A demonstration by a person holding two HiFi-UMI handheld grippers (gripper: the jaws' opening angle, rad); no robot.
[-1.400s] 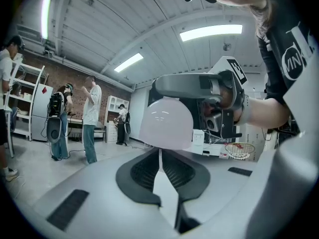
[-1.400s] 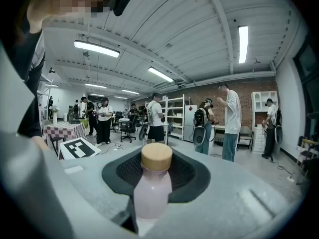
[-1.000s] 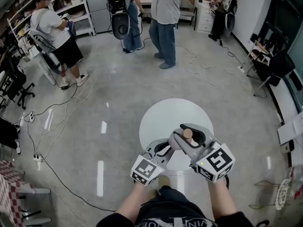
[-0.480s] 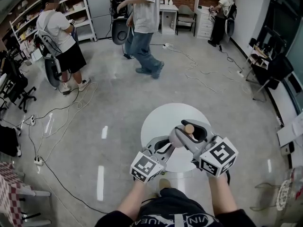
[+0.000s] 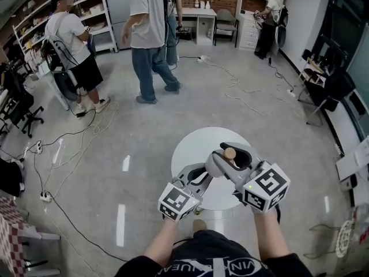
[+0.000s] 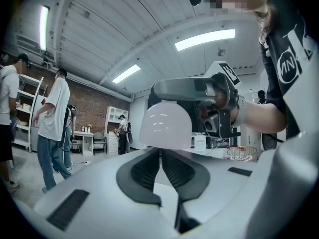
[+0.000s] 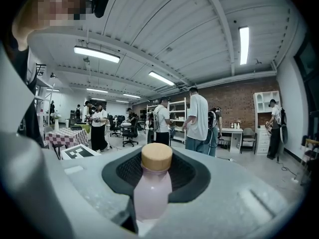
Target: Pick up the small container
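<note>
The small container is a pale pink bottle point(image 7: 151, 195) with a round wooden cap point(image 7: 156, 157). My right gripper point(image 7: 152, 185) is shut on its body and holds it in the air, cap pointing away from the camera. In the head view the cap point(image 5: 230, 153) shows between the right jaws above the round white table point(image 5: 193, 143). My left gripper point(image 5: 206, 175) sits just left of it with the jaws shut and nothing between them. In the left gripper view its fingertips point(image 6: 160, 156) meet right under the bottle's rounded bottom point(image 6: 165, 123); whether they touch it I cannot tell.
The table stands on a grey floor strewn with cables point(image 5: 63, 149). One person point(image 5: 147, 33) walks behind the table, another point(image 5: 72, 45) stands at the far left by the shelves point(image 5: 95, 10). Chairs point(image 5: 331, 82) and a desk edge point(image 5: 353, 160) line the right side.
Both grippers and the held bottle have barely shifted over the table. The person in jeans has walked from the middle back of the room to the left.
</note>
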